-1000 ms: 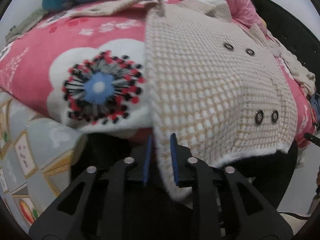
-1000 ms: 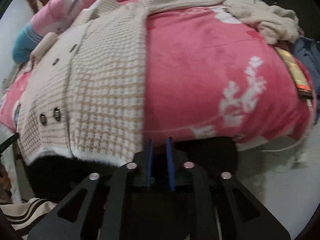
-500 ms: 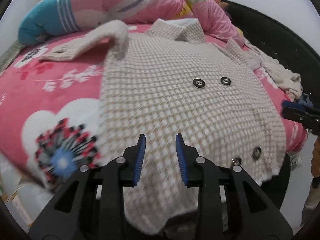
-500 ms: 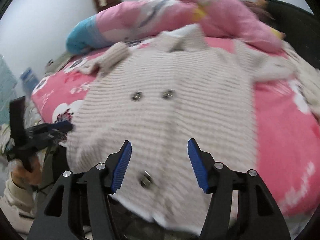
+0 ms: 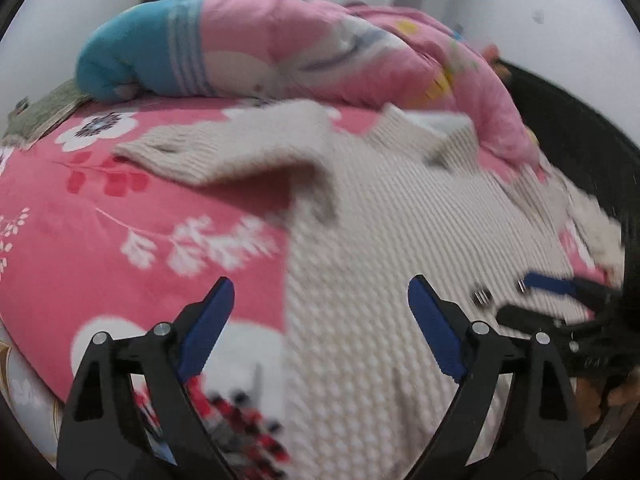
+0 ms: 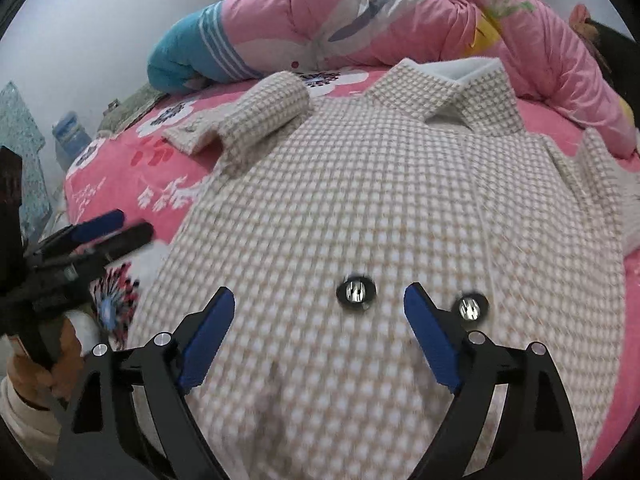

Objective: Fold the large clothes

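Observation:
A beige and white checked coat (image 6: pixel 360 208) lies front up on the pink flowered bed cover (image 6: pixel 132 184), collar toward the far side, one sleeve (image 6: pixel 240 120) folded out to the left. My right gripper (image 6: pixel 319 294) hovers over the coat's middle near two dark buttons (image 6: pixel 356 291), its jaws opening wide, nothing between them. My left gripper (image 5: pixel 321 284) hangs over the coat's left edge (image 5: pixel 312 320) and the cover, jaws also opening, nothing held. The left gripper (image 6: pixel 100 226) also shows at the left of the right wrist view, held by a hand.
A rolled pink and blue duvet (image 6: pixel 360 24) lies along the far side of the bed. A second pale garment (image 5: pixel 600 232) sits at the right edge. A blue container (image 6: pixel 70 130) stands by the wall at left. A dark chair back (image 5: pixel 580 140) curves at right.
Both grippers let go of the coat's lower hem and spread wide. Both rose and swung in over the coat, which now lies flat on the bed.

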Action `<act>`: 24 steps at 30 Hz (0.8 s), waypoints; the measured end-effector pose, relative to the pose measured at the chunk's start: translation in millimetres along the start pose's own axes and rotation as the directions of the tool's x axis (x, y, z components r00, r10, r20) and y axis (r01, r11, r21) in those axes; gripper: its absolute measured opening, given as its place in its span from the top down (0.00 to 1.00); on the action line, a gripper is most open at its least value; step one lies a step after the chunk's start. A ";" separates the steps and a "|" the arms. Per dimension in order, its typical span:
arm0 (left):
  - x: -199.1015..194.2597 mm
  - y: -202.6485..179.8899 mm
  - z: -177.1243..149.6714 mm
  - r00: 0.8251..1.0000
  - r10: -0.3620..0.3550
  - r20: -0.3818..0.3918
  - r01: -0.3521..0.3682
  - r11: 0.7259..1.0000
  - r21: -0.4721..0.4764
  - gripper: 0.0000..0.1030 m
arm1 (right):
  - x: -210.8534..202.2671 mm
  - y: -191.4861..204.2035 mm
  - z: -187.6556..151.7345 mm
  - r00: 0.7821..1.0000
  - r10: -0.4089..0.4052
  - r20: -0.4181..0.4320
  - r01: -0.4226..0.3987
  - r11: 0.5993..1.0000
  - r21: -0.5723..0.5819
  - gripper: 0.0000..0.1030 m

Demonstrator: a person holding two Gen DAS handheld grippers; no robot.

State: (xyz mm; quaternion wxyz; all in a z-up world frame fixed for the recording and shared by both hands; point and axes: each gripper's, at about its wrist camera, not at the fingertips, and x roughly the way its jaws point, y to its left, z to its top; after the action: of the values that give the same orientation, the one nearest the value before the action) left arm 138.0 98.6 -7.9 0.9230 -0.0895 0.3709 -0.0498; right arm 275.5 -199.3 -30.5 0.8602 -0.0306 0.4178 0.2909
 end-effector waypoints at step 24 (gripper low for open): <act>169.4 218.9 139.3 0.952 0.258 -0.166 -0.306 0.824 -0.476 0.63 | 76.4 -12.3 19.3 0.998 0.056 0.006 -0.056 0.998 0.008 0.18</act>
State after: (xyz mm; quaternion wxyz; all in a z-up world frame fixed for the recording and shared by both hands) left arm 362.2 303.9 -67.8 0.8474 -0.2653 0.4233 0.1800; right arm 332.3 -167.5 -76.6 0.8530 -0.0148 0.4171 0.3133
